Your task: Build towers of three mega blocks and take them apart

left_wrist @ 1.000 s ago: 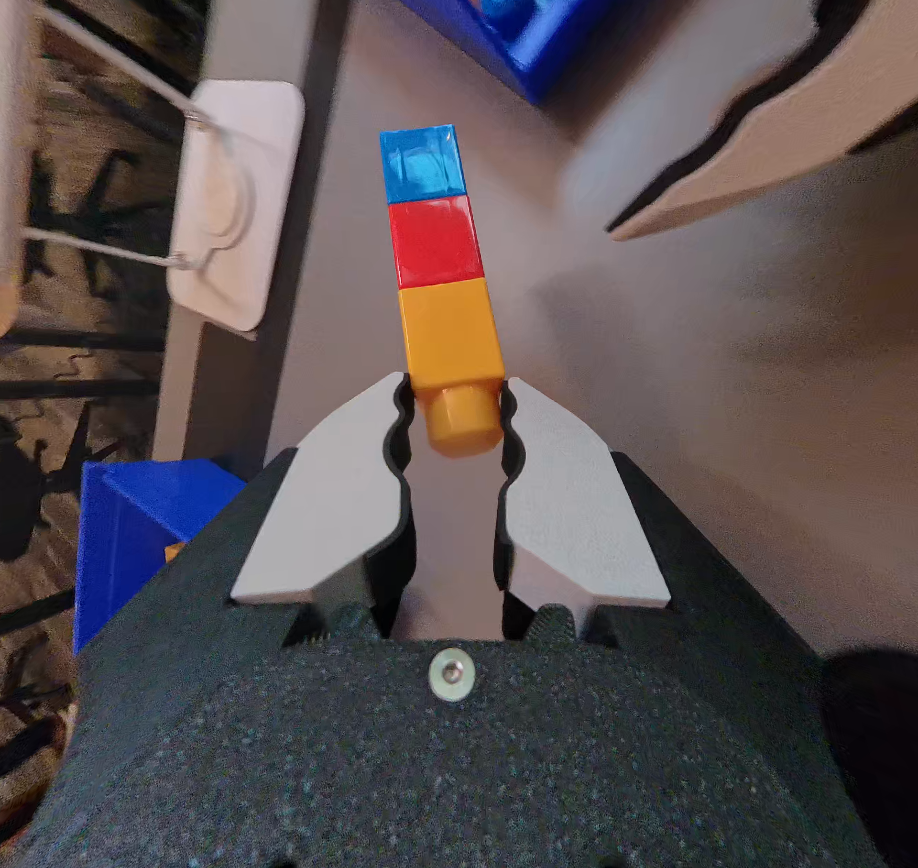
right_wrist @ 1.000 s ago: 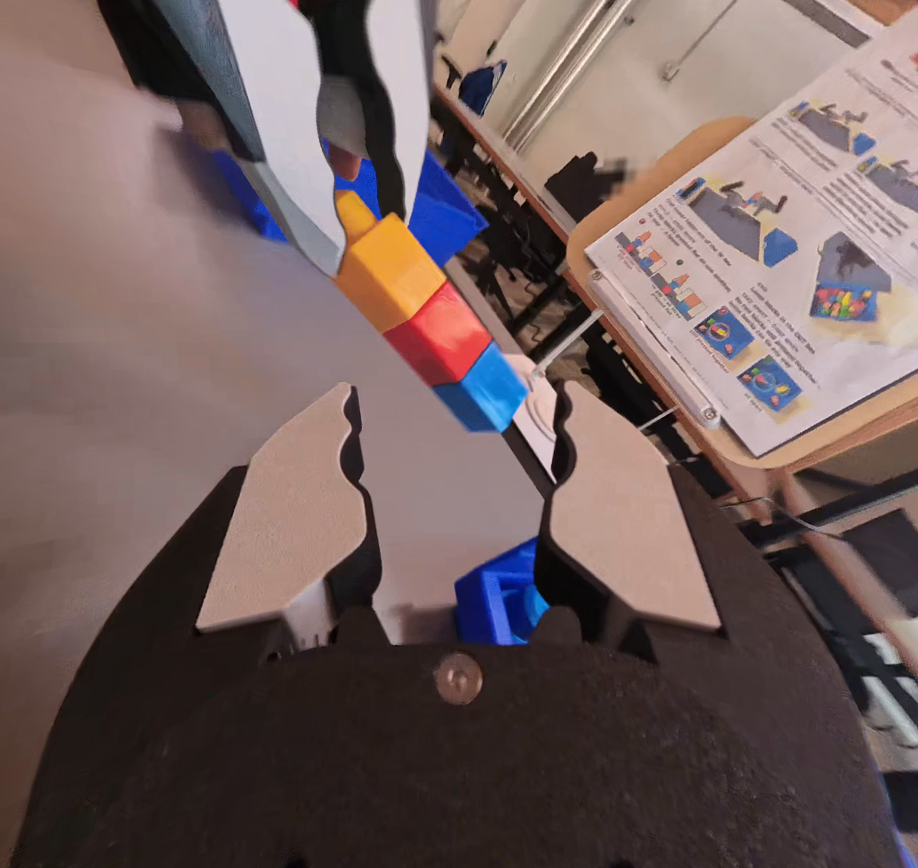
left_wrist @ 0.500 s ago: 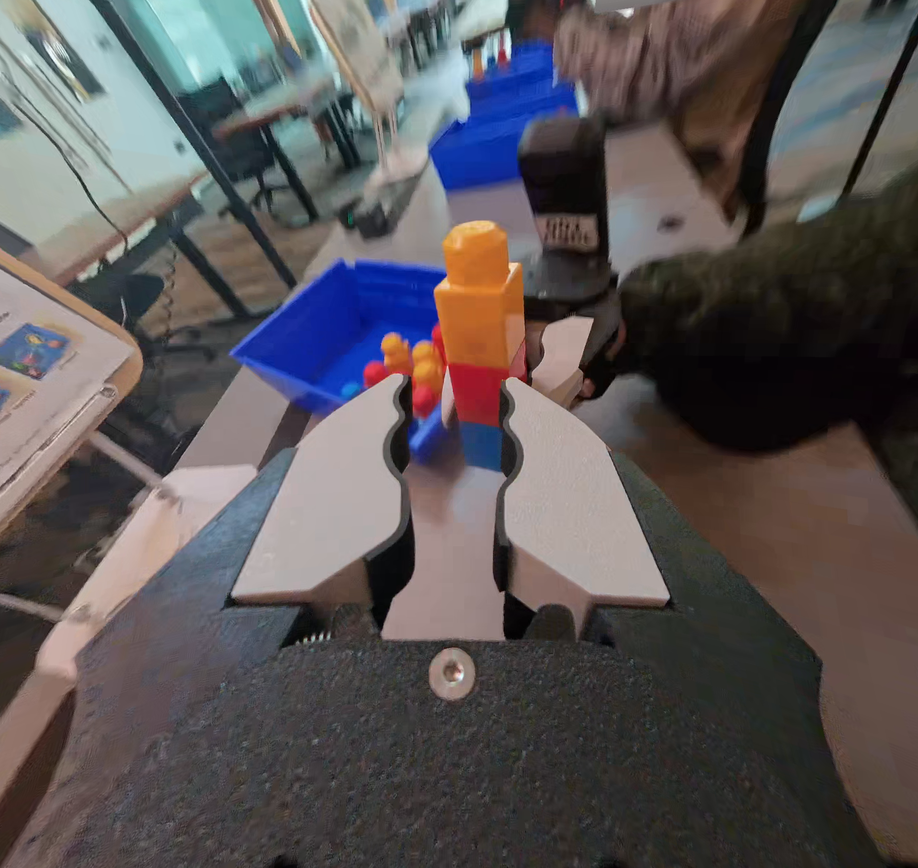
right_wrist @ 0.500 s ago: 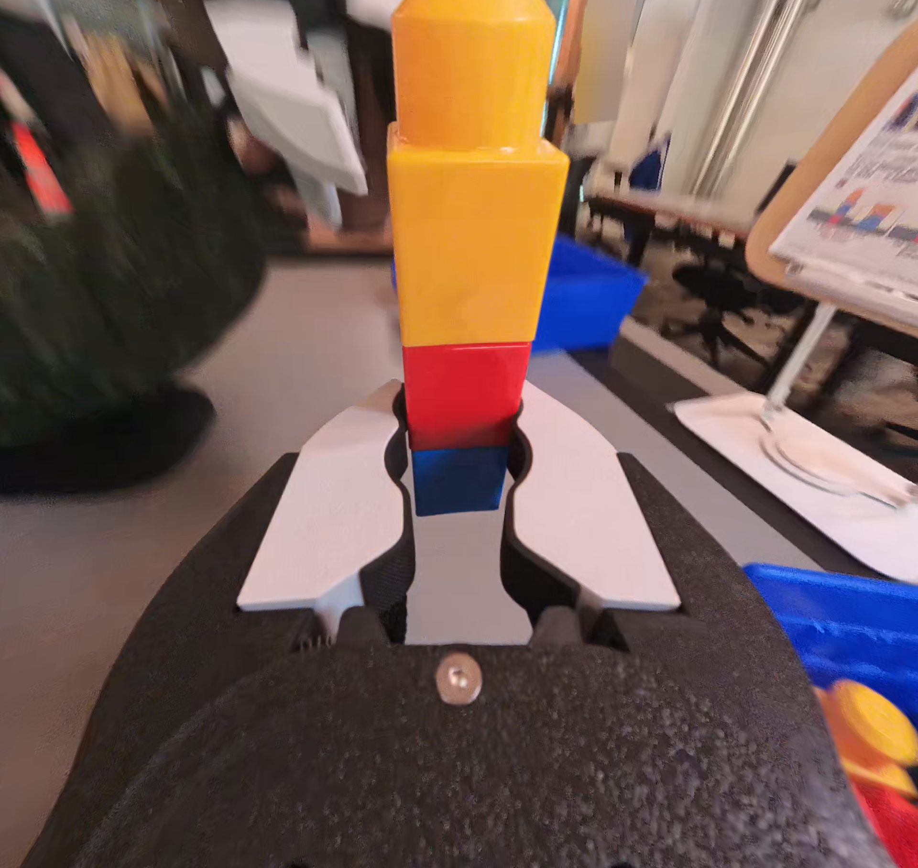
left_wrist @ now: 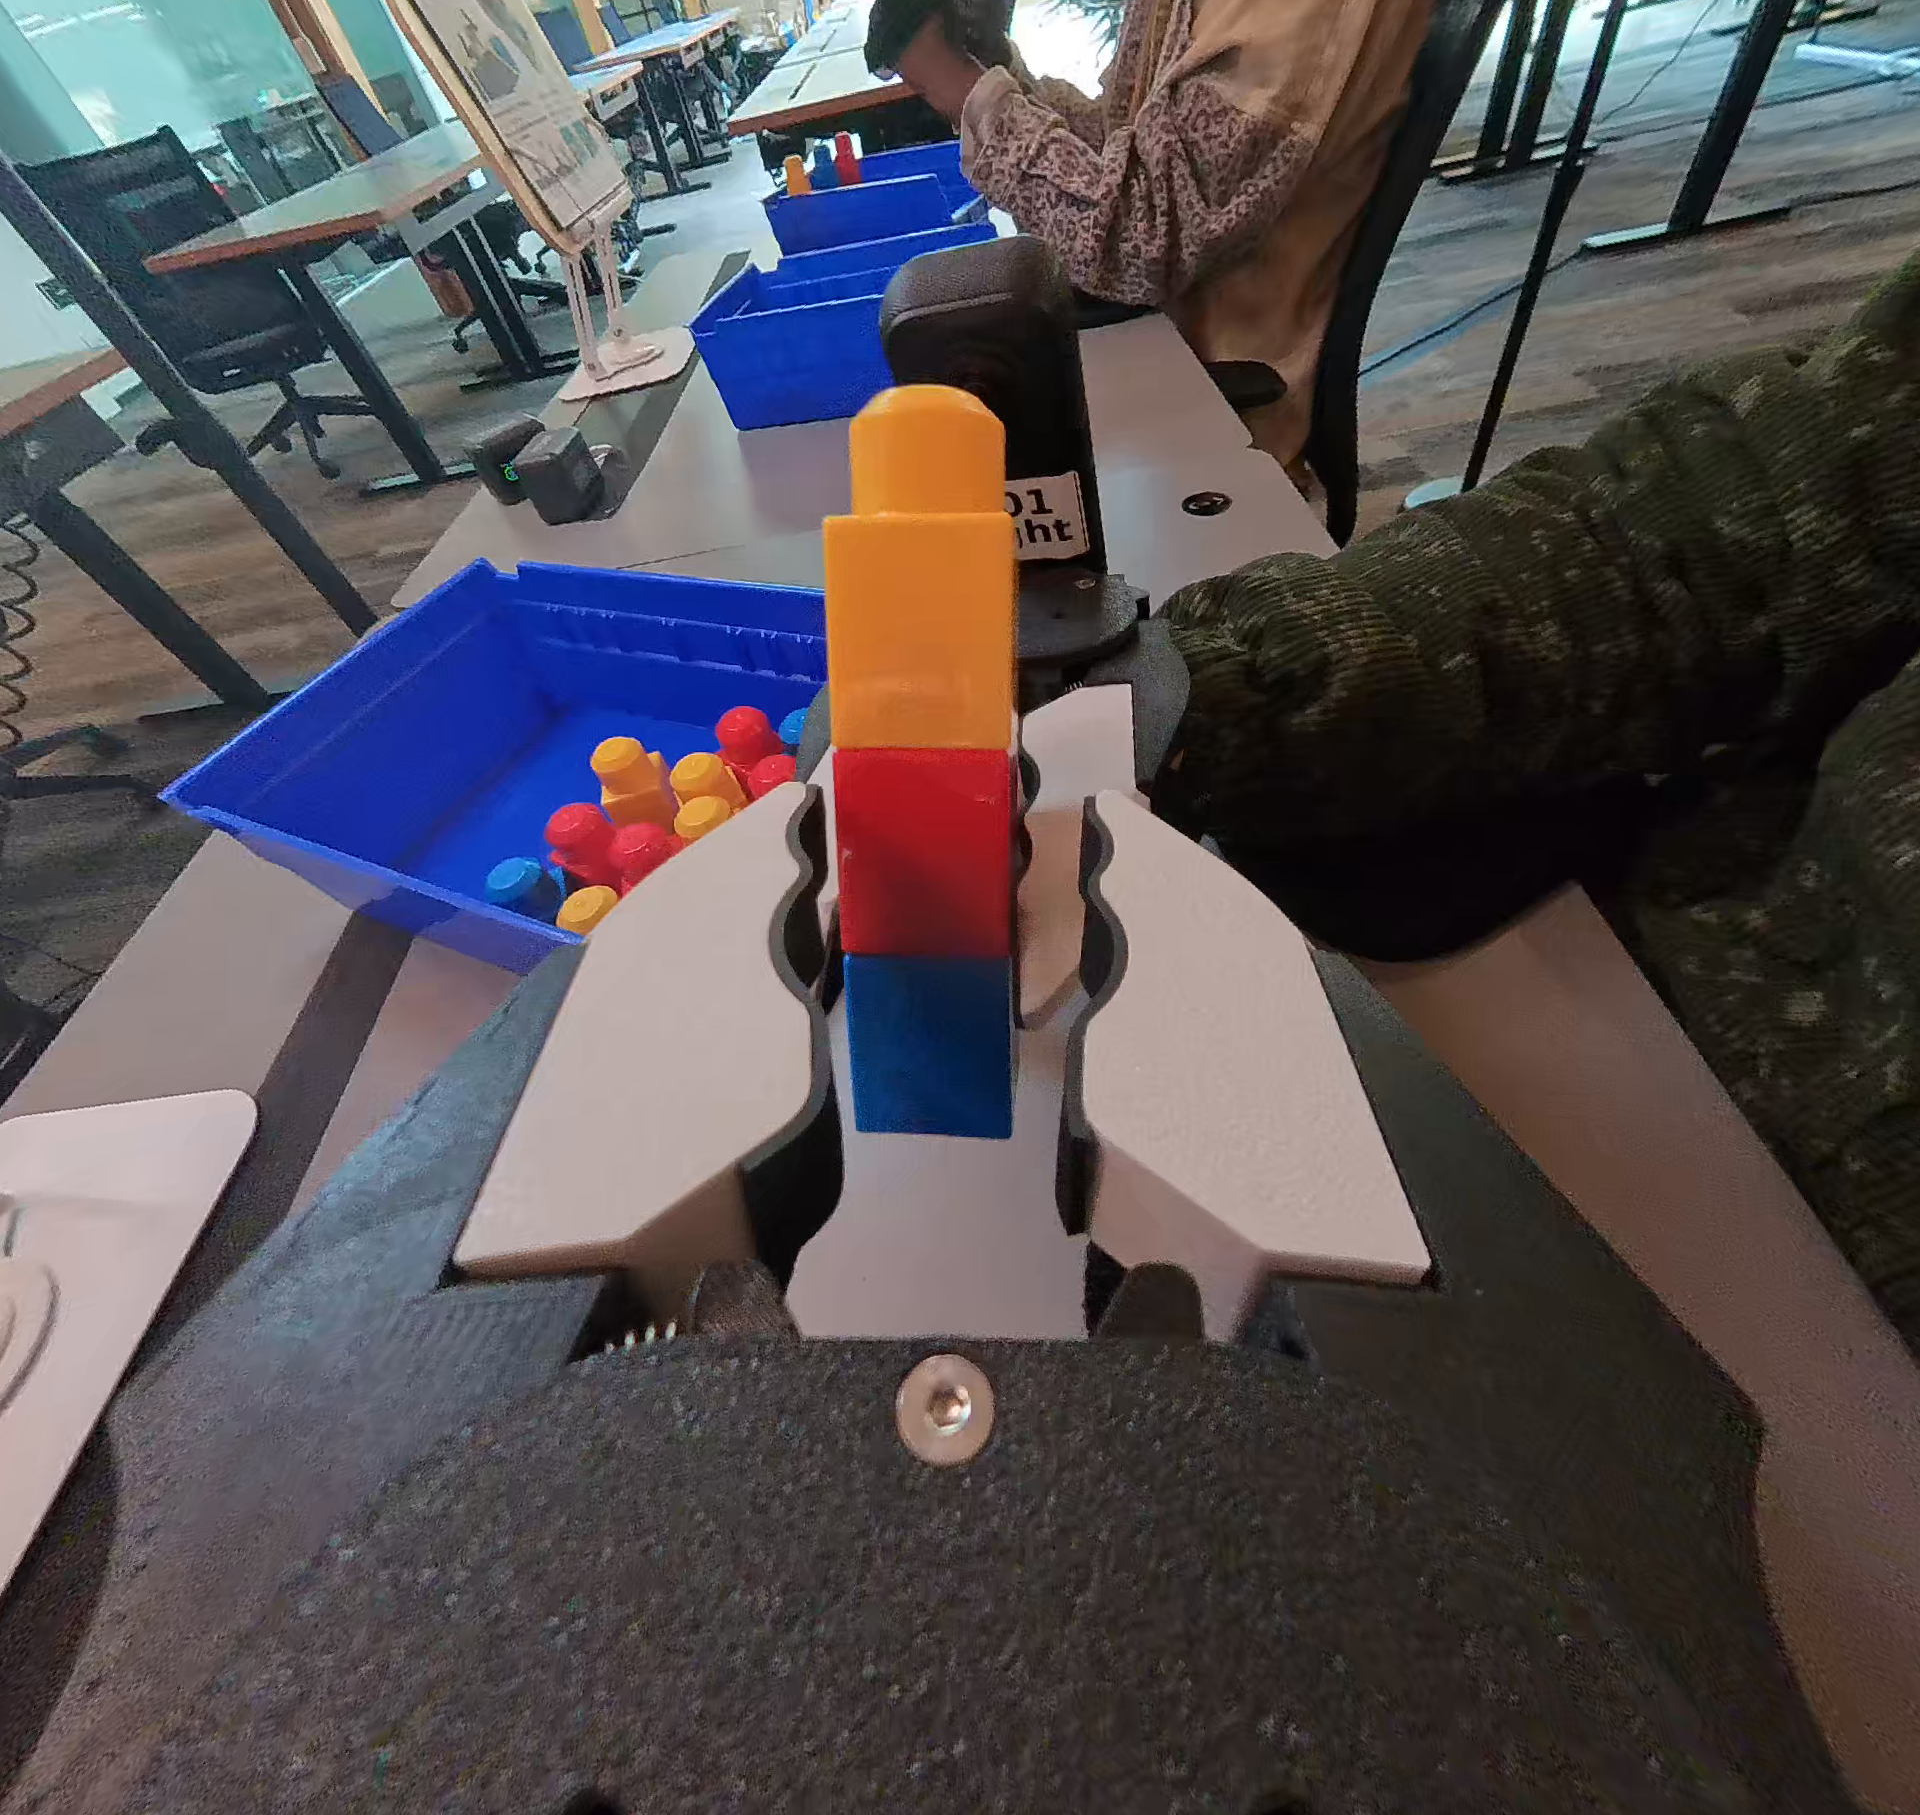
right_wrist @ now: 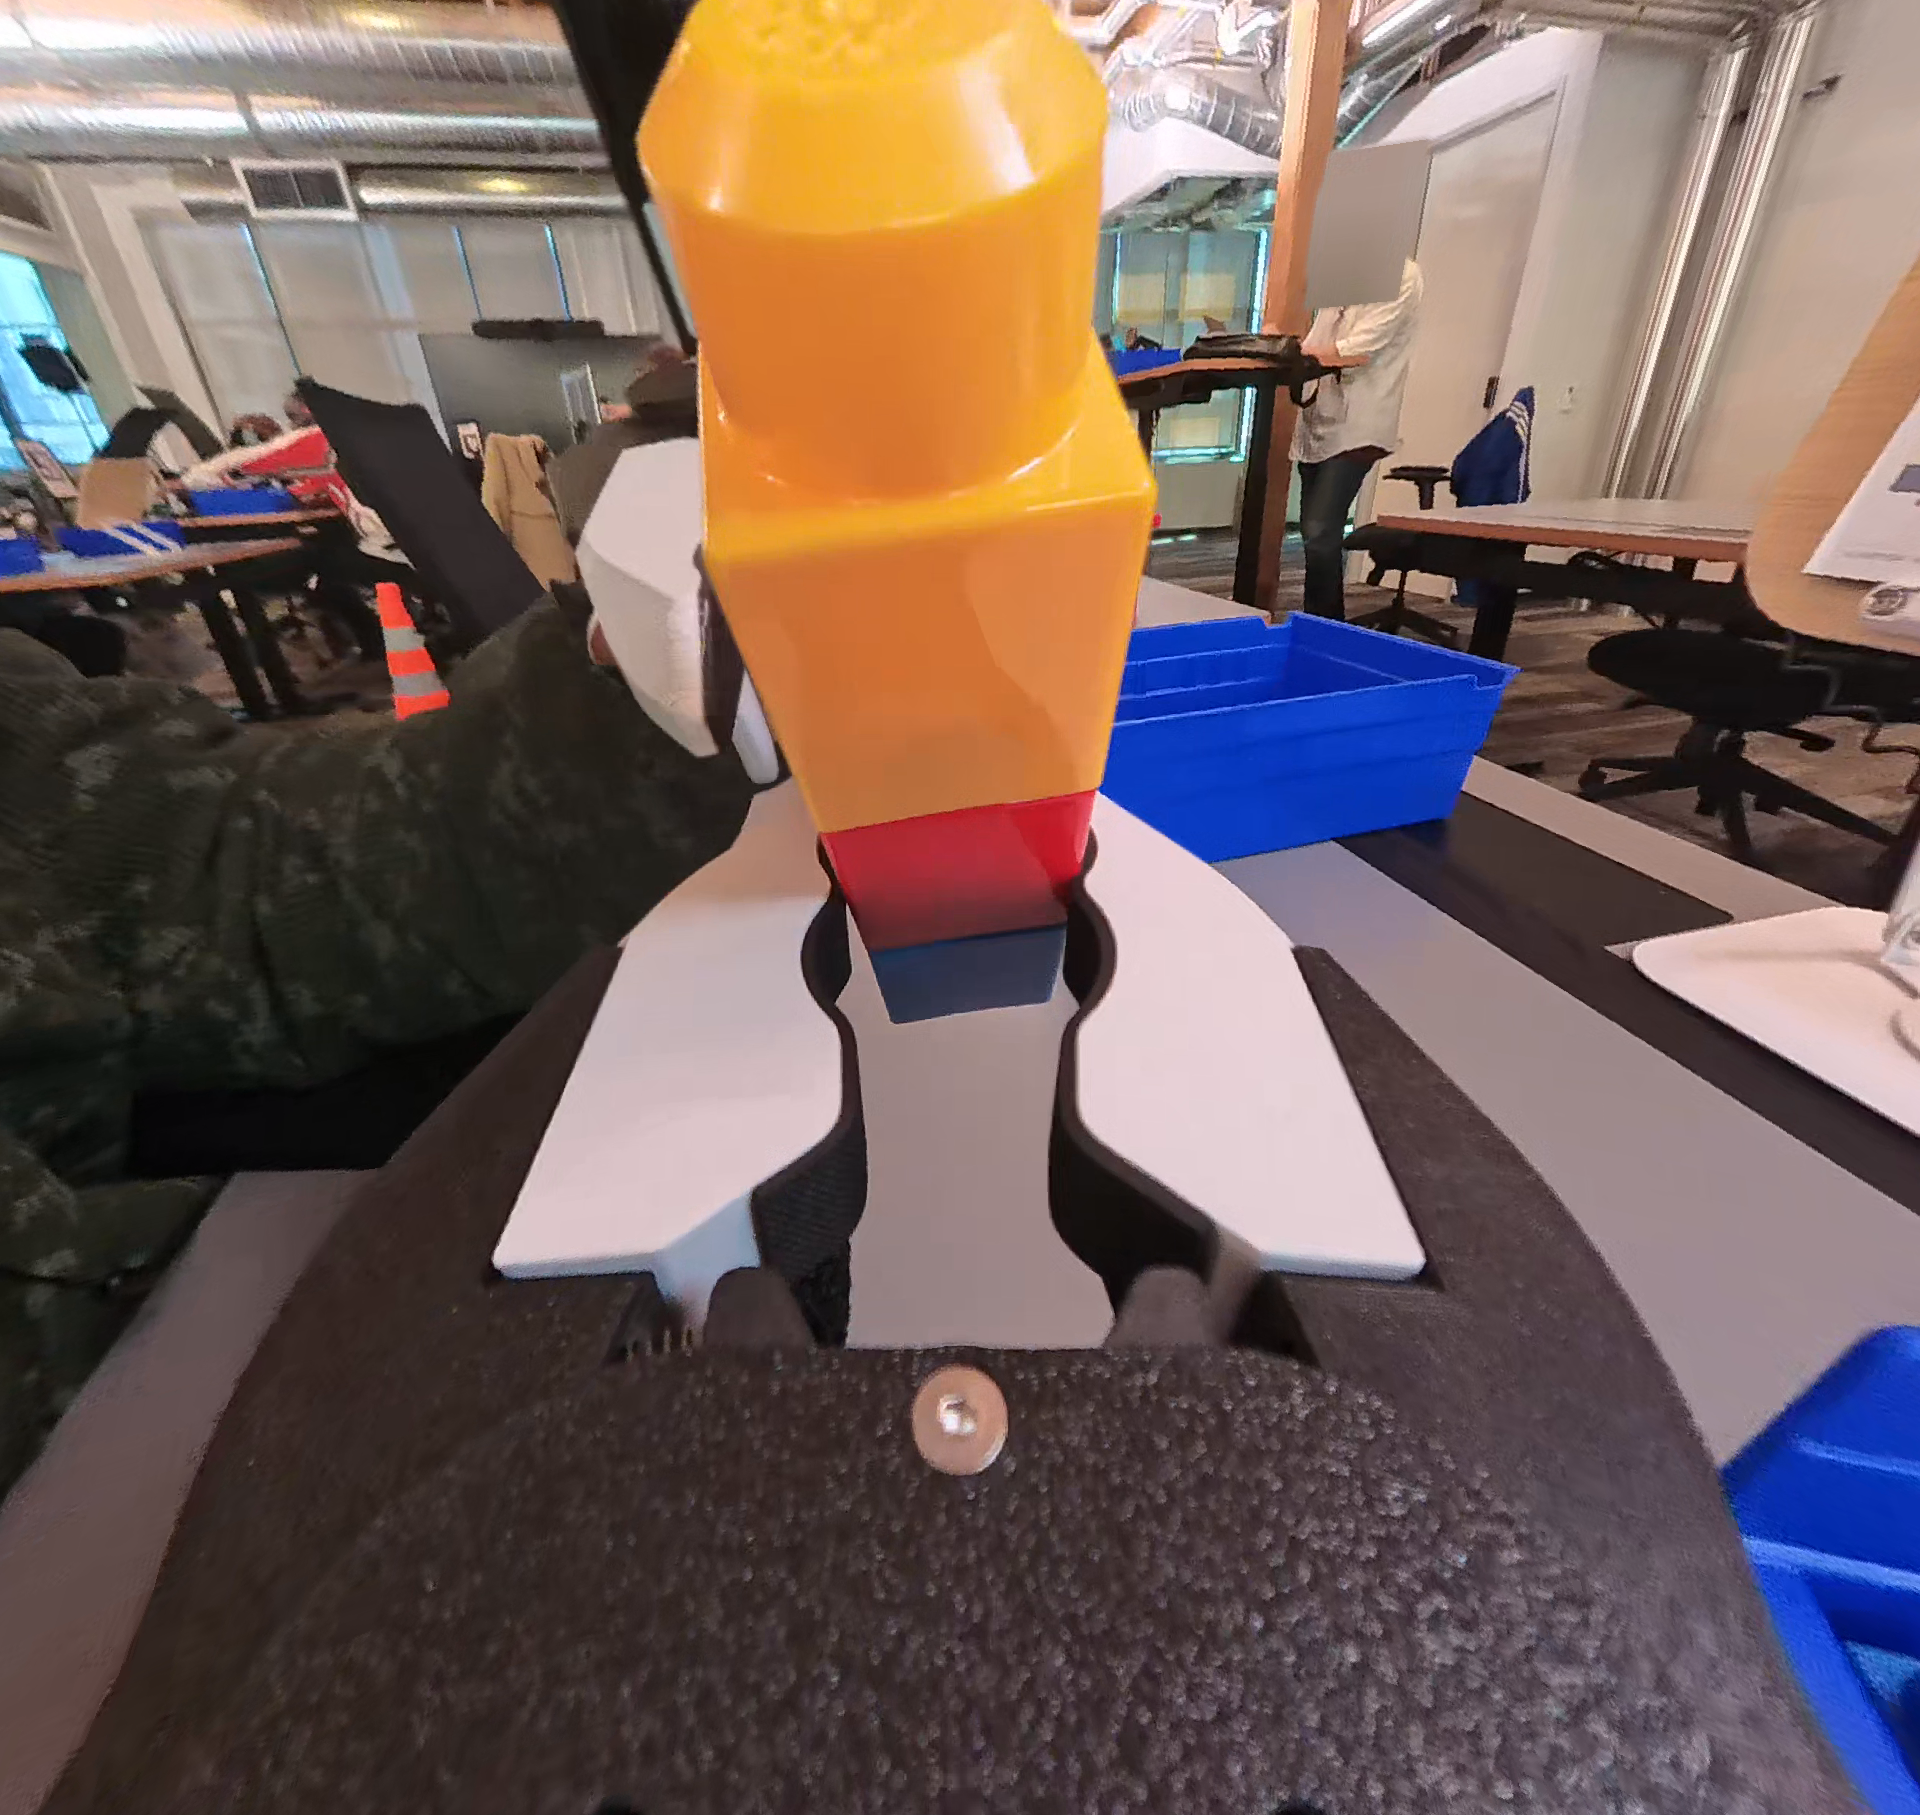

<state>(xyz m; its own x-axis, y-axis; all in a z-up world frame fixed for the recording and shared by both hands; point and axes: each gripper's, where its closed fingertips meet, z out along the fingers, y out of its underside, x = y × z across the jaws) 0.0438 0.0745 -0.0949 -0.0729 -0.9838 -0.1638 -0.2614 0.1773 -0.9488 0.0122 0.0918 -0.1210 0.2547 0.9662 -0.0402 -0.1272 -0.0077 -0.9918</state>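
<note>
Item: tower (left_wrist: 923, 778) of three mega blocks, complete and upright on the grey desk (left_wrist: 1621, 1017), dead centre in both wrist views. Composition, top to bottom: orange block (left_wrist: 921, 638) with rounded stud at 12 o'clock, red block (left_wrist: 923, 851), blue block (left_wrist: 928, 1043) as base. Material: glossy moulded plastic, square bodies, smooth faces, softened corners. Left claw (left_wrist: 940, 944): white matte fingers with wavy inner edges and black liners, parted on either side of the red and blue blocks; a gap shows at 3 o'clock, and contact at 9 o'clock cannot be told. Right claw (right_wrist: 961, 918): same make, tips pressed against the red block at the red-blue seam, judged clamped on the tower from the far side; its tips also show behind the tower in the left wrist view. Stock: blue bin (left_wrist: 416, 757) at 9 o'clock in the left wrist view, ribbed plastic walls, holding loose red, orange and blue blocks (left_wrist: 644, 820). A second, empty-looking blue bin (right_wrist: 1299, 737) lies at 2 o'clock in the right wrist view. Operator's dark green knit sleeve (left_wrist: 1538, 664) at 3 o'clock. Status: stacking of this tower appears done; dismantling not yet begun, all three blocks joined. Remaining, by judgement: pull blocks apart, return to bin.
</note>
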